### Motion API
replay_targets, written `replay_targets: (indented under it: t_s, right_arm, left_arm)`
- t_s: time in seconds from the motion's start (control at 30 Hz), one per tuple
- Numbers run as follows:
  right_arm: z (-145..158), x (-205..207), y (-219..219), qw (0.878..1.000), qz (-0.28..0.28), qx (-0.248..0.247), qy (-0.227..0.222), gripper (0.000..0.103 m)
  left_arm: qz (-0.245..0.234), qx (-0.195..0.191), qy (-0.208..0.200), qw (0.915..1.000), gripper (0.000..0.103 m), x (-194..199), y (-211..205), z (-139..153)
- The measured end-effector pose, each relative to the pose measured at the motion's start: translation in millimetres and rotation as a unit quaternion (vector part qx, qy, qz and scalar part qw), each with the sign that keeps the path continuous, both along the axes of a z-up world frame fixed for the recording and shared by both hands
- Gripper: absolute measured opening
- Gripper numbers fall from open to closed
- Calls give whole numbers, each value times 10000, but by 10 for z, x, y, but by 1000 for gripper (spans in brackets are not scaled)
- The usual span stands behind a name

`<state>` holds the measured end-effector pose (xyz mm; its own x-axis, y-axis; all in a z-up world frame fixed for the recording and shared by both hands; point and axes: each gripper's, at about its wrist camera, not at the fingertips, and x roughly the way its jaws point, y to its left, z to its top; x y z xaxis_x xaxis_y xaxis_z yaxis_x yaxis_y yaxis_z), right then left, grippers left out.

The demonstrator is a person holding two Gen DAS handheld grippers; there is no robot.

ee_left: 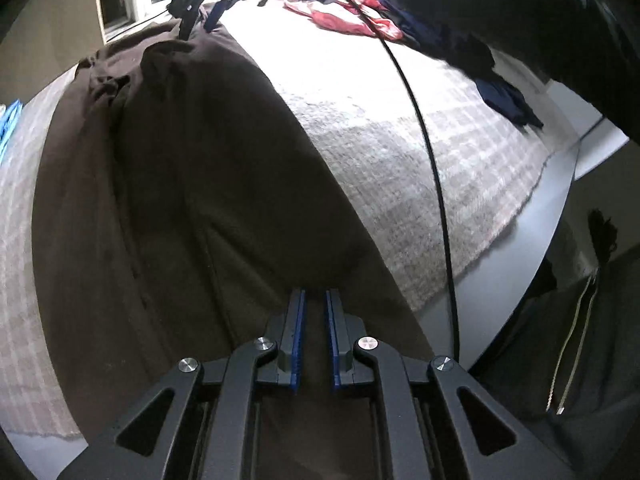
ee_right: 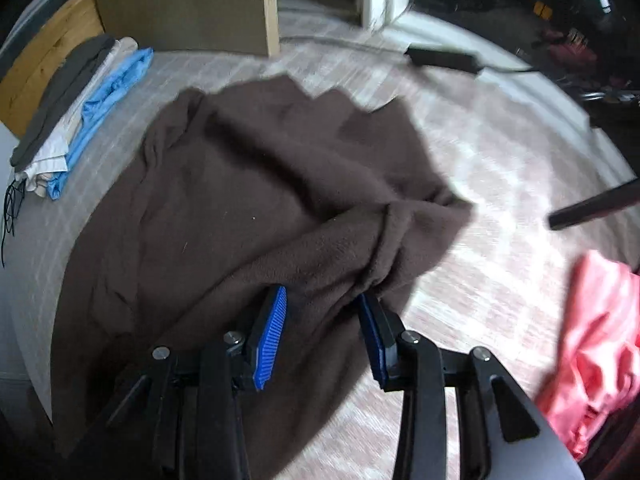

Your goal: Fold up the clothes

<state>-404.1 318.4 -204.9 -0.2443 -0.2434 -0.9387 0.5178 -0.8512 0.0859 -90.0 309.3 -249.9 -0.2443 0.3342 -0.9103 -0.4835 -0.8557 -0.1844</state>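
**Brown garment drawn across the bed for a fold**

The right gripper (ee_right: 322, 300) pinches a bunched fold of the brown garment (ee_right: 248, 184) between its half-spread jaws. The left gripper (ee_left: 315, 300), jaws nearly together, has brown cloth running between its blue pads (ee_left: 297, 332). Both grippers point steeply down at the bedspread (ee_left: 400, 152). A neat fold probably needs both hands travelling level and together, with the edge kept taut.

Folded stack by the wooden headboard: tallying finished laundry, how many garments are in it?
3 visible: a dark grey one nearest the headboard, a white or cream one in the middle, a light blue one nearest the brown garment. Others may be hidden.
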Motion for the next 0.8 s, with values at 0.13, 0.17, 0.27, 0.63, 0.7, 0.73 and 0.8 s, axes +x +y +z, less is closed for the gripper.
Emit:
replay_targets:
  t_s: [0.13,0.17,0.27,0.63,0.7,0.73,0.8]
  right_arm:
    - [343,255,516,9973,-459,-571,35,37]
    - [362,370,627,9958,-512,-752,-10,37]
    - [249,757,771,9945,-427,-916,-293,37]
    - [-227,1386,499,9926,-110,-736,-962,37]
    - [-235,1441,455,9932,-74,-702,-931,37]
    - [-233,1469,445,9935,-62,-683,-909,37]
    - [-221,1449,473,9919,-114,-786,-990,37]
  left_arm:
    - [74,-28,-64,9999,8,5,-38,61]
    - [102,20,-50,9999,7,27,-54,100]
    - [120,93,91,9998,8,167,-84,222]
    - [-92,-71,299,9995,42,778,67,412]
    - [-135,-173,407,9989,46,806,188,397]
    - [-181,-300,430,9985,47,803,281,357]
    - [-235,-629,439,9968,47,794,401,230]
